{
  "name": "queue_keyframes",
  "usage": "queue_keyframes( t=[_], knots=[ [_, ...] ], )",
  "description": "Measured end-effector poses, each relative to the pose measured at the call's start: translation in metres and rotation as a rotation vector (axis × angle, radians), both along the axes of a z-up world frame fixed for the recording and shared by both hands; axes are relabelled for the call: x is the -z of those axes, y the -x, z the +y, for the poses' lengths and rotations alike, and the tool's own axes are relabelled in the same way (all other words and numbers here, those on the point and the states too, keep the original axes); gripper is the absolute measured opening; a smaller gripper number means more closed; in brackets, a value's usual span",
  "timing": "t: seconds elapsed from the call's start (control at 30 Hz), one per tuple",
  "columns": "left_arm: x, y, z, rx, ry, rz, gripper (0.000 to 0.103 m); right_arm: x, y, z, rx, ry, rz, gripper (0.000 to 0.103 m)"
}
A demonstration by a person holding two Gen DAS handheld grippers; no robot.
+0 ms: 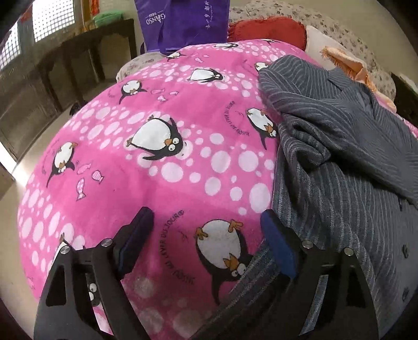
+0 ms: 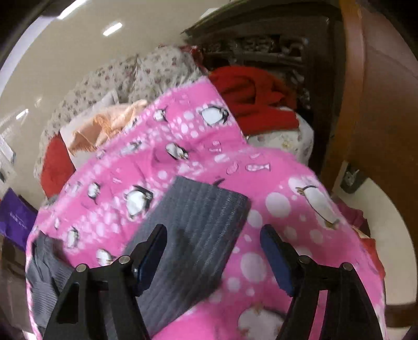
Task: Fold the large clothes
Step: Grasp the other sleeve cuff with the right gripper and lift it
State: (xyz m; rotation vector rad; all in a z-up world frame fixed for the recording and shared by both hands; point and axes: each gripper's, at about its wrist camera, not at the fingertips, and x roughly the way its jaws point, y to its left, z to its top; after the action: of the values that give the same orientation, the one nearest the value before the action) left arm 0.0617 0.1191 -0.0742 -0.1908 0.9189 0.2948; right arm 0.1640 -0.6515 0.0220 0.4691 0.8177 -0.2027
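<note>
A grey striped jacket lies on a pink penguin blanket, at the right of the left wrist view, with one sleeve folded across its body. My left gripper is open and empty, just above the blanket beside the jacket's left edge. In the right wrist view a flat grey sleeve stretches out over the blanket. My right gripper is open, hovering over the sleeve's cuff end; its left finger overlaps the sleeve.
A purple bag, a red cushion and a peach fringed cloth lie at the bed's far end. A dark wooden table stands left. Red clothing and a wooden door lie beyond the blanket.
</note>
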Motion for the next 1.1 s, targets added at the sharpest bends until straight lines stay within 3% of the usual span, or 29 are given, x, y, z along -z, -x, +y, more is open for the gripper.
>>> queue_keyframes(
  t=[0.07,0.13,0.23,0.27,0.47,0.73,0.87,0.97,1.03,1.1],
  knots=[
    [0.0,0.001,0.003,0.001,0.022,-0.007,0.086,0.005,-0.005,0.0,-0.022,-0.001,-0.041,0.072],
    [0.0,0.0,0.002,0.0,0.016,-0.004,0.086,0.006,-0.008,-0.009,-0.032,-0.024,-0.083,0.065],
    [0.0,0.0,0.003,-0.001,0.004,0.002,0.086,0.012,-0.018,-0.017,-0.038,-0.066,-0.1,0.029],
    [0.0,0.0,0.003,0.0,0.006,0.002,0.086,0.012,-0.02,-0.015,-0.049,-0.081,-0.106,0.006],
    [0.0,-0.001,0.002,-0.001,0.008,0.002,0.087,-0.032,0.013,0.006,-0.084,-0.013,-0.176,0.006],
    [-0.018,0.002,0.012,-0.017,0.064,-0.024,0.086,-0.114,0.133,0.01,-0.001,-0.033,-0.299,0.006],
    [-0.045,0.019,0.024,-0.102,-0.037,-0.08,0.086,-0.115,0.174,0.017,0.062,-0.124,-0.262,0.006],
    [-0.042,0.027,0.034,-0.162,-0.116,-0.008,0.086,-0.108,0.169,0.042,0.043,-0.129,-0.197,0.006],
    [-0.034,0.032,0.04,-0.196,-0.166,0.036,0.086,-0.11,0.158,0.064,0.014,-0.129,-0.194,0.006],
    [-0.022,0.039,0.05,-0.225,-0.169,0.059,0.086,-0.119,0.141,0.101,-0.032,-0.132,-0.21,0.006]
  ],
)
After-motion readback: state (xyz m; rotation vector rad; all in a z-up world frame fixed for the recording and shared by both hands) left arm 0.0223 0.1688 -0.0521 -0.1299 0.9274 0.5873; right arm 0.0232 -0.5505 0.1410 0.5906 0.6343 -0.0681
